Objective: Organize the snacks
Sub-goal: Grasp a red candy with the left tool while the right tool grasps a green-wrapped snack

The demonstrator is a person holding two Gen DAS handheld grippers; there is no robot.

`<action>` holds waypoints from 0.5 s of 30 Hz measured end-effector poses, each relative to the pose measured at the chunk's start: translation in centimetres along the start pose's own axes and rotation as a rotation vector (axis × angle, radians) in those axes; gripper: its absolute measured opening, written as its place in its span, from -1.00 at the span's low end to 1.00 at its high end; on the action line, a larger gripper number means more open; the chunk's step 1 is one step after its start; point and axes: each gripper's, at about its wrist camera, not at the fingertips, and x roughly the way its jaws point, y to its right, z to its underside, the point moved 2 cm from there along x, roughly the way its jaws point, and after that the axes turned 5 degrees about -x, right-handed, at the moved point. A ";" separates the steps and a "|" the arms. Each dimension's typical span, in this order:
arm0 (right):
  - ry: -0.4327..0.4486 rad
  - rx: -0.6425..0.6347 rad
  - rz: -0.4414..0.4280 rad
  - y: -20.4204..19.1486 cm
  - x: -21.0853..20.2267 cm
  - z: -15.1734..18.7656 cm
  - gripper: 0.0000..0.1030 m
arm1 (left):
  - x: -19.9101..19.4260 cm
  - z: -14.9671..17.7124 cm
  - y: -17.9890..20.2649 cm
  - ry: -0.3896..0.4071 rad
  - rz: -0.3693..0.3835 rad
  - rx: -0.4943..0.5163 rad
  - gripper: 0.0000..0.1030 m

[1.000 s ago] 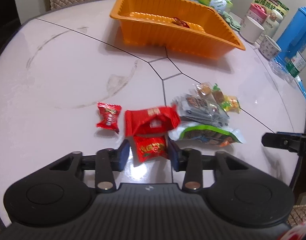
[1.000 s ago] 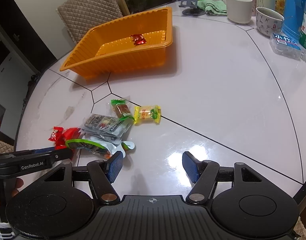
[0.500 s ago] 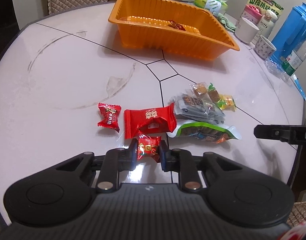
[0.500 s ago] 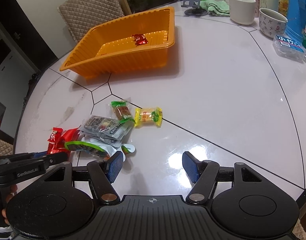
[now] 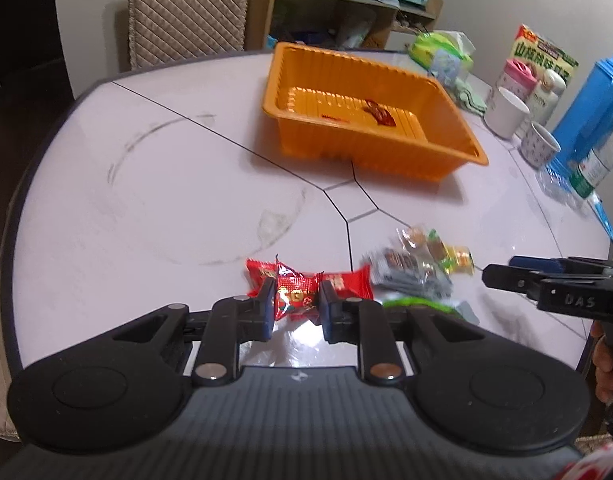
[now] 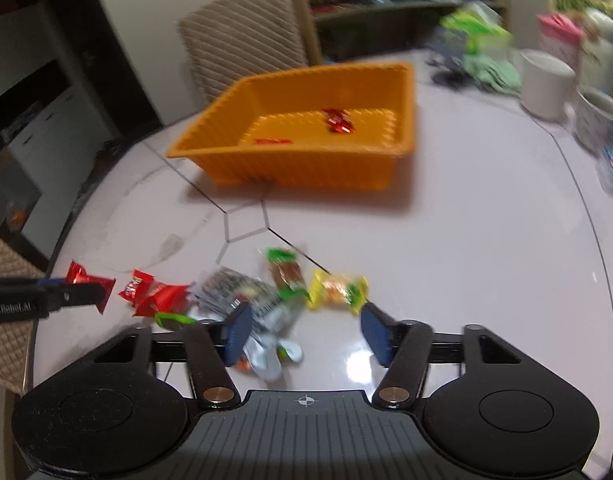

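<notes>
Your left gripper [image 5: 294,304] pinches a small red wrapped candy [image 5: 296,290] between its blue pads, lifted clear of the white table [image 5: 166,200], with a larger red packet [image 5: 346,282] lying just behind it. Your right gripper [image 6: 302,332] hangs with its jaws spread wide and holding nothing, just above the loose pile of snacks, where a yellow candy [image 6: 338,290] lies beside a grey packet [image 6: 242,292]. Farther back sits the orange tray [image 5: 446,148], with one red candy [image 6: 338,120] on its floor.
</notes>
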 end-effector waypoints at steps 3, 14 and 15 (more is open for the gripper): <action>0.004 -0.025 -0.022 -0.1 1.1 -0.5 -0.11 | -0.2 -0.4 -0.3 0.009 -0.009 -0.007 -0.62; -0.033 -0.056 -0.083 0.9 5.0 -1.5 -0.31 | -0.3 -0.7 -1.1 0.007 -0.033 -0.036 -0.62; -0.037 -0.055 -0.085 1.0 5.3 -1.5 -0.32 | -0.3 -0.7 -1.1 0.006 -0.035 -0.038 -0.62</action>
